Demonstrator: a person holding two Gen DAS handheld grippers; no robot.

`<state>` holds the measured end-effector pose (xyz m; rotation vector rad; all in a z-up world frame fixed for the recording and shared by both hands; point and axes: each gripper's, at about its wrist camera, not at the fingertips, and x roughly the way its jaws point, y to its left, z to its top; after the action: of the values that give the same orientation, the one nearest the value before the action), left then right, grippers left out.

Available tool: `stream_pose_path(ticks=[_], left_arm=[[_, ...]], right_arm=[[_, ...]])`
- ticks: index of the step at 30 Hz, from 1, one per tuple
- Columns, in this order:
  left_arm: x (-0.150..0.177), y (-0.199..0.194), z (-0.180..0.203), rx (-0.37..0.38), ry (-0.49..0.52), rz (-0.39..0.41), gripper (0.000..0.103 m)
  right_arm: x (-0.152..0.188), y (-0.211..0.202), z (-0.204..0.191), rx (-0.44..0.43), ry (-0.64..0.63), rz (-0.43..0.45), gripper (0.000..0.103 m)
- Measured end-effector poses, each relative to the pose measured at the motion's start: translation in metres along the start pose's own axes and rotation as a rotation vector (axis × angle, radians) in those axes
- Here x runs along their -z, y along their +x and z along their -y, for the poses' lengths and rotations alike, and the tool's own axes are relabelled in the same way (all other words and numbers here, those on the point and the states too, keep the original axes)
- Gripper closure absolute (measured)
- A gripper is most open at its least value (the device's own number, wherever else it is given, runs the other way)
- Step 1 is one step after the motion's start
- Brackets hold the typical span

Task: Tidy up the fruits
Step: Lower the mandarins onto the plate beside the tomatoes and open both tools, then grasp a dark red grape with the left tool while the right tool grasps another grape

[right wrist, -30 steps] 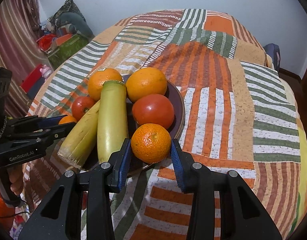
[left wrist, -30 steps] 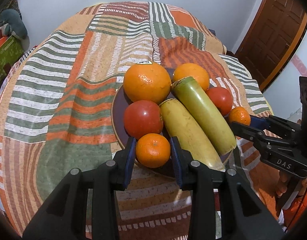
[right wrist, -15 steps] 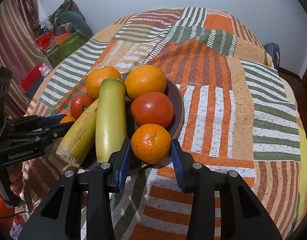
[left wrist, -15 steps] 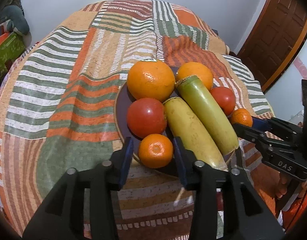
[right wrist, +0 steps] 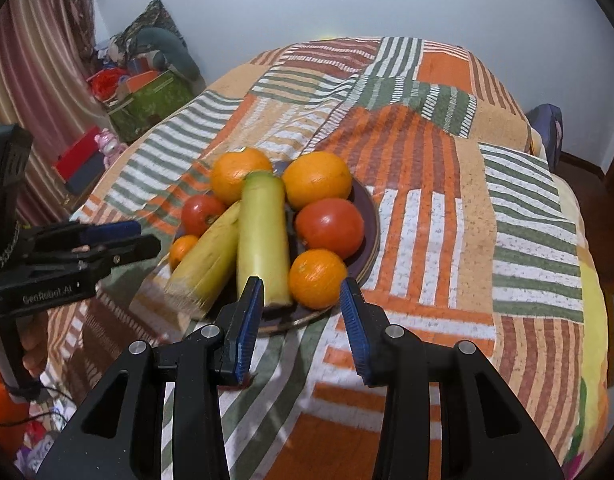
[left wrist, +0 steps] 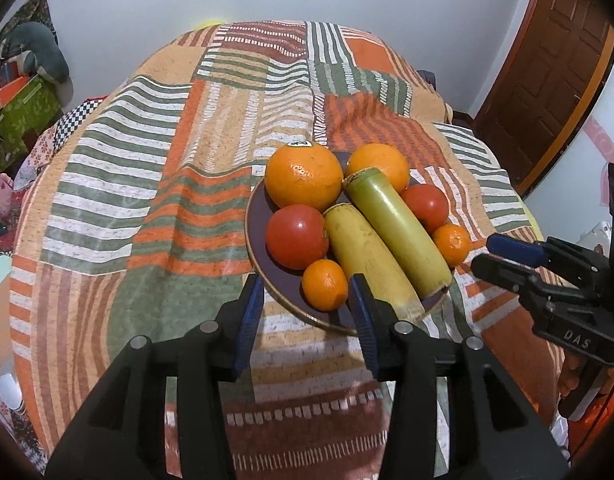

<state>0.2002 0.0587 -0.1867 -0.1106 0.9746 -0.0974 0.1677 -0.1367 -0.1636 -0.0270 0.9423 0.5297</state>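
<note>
The plate (left wrist: 254, 240) sits on the striped bedspread (left wrist: 147, 184), fully loaded. At its left near rim, a small mandarin (left wrist: 325, 285) lies ahead of the left gripper (left wrist: 305, 316), whose jaws have just been opening, empty and clear of it. At the right near rim, another mandarin (right wrist: 317, 278) lies ahead of the right gripper (right wrist: 301, 322), similarly parted and empty; both bananas (left wrist: 399, 226) run lengthwise away from the grippers.

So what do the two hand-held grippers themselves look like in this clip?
Both are matte black plastic with ribbed blue pads lining the inner faces of the fingers and silver pivot pins on the linkages. The left hand-held gripper, seen side-on from the right camera, carries white "GenRobot.AI" lettering and a thin black cable below its handle. The right hand-held gripper is marked "DAS" in white.
</note>
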Motion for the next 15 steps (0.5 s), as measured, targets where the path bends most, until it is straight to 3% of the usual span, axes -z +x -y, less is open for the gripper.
stream_pose_path(ticks=[3,15], left_arm=[[0.007,-0.005,0.0,0.0,0.001,-0.001,0.058],[0.043,-0.003,0.007,0.027,-0.007,-0.077,0.057]], right_arm=[[0.009,-0.003,-0.005,-0.006,-0.007,-0.012,0.062],[0.032,0.007,-0.026,-0.071,-0.045,-0.077,0.062]])
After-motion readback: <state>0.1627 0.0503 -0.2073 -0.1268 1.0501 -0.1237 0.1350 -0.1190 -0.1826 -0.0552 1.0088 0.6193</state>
